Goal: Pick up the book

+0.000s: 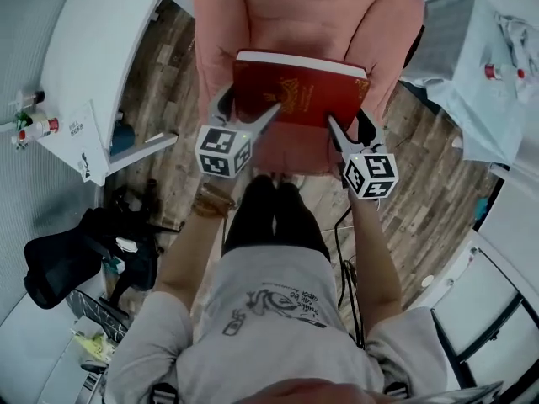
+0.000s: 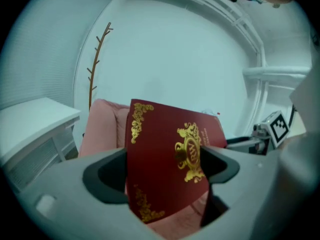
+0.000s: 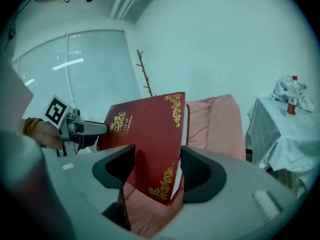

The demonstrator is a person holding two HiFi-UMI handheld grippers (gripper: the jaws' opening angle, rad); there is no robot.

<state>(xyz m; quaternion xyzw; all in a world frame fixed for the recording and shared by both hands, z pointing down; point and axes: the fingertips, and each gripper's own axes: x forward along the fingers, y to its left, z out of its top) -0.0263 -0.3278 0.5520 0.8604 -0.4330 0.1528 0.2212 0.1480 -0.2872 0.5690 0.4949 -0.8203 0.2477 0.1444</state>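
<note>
A dark red hardcover book with gold ornaments hangs in the air above a pink armchair. My left gripper is shut on its near left edge and my right gripper on its near right edge. In the left gripper view the book stands tilted between the jaws of the left gripper, with the right gripper behind it. In the right gripper view the book's cover and page edge sit between the jaws of the right gripper. The left gripper shows beyond.
A white desk stands at the left. A cloth-covered table with a bottle stands at the right. A black office chair sits at the lower left. A bare-branch coat stand rises by the far wall.
</note>
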